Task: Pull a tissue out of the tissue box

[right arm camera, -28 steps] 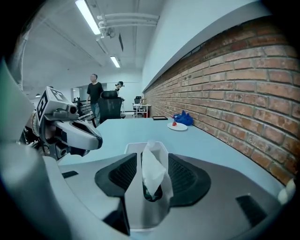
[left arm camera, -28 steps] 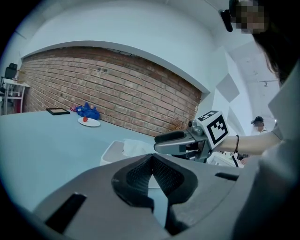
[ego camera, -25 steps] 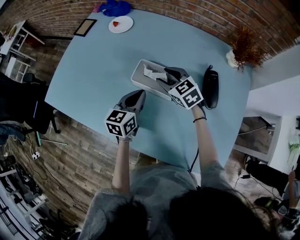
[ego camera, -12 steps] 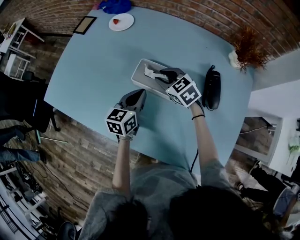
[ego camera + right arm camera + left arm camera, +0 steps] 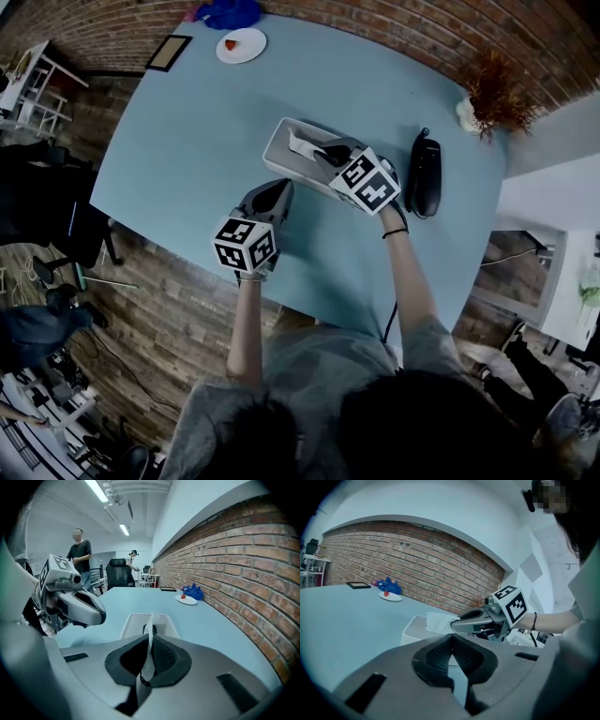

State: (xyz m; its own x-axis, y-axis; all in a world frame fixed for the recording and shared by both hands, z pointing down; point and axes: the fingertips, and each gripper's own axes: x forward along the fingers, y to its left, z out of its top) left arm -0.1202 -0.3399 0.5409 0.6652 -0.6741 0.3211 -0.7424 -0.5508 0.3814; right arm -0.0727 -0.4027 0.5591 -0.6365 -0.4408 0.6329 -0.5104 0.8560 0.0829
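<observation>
A pale tissue box [image 5: 286, 150] lies on the blue table [image 5: 187, 141], with a white tissue [image 5: 302, 142] standing up from its slot. My right gripper [image 5: 326, 150] is over the box. Its jaws have just been closing and now pinch the tissue [image 5: 151, 620], which runs up between the pads from the box [image 5: 133, 620]. My left gripper [image 5: 279, 187] rests just in front of the box, its jaws together and empty [image 5: 451, 638]. From the left gripper view, the right gripper [image 5: 457, 624] grips the tissue [image 5: 438, 620] above the box [image 5: 412, 629].
A black handset [image 5: 422, 175] lies right of the box. A dried plant in a white pot [image 5: 487, 94] stands at the far right. A white plate [image 5: 241, 45], blue cloth [image 5: 230, 13] and dark frame [image 5: 171, 53] sit at the far edge. People [image 5: 79, 550] stand beyond the table.
My right gripper has edged left over the box and its jaws have closed on the tissue. The left gripper has stayed where it was.
</observation>
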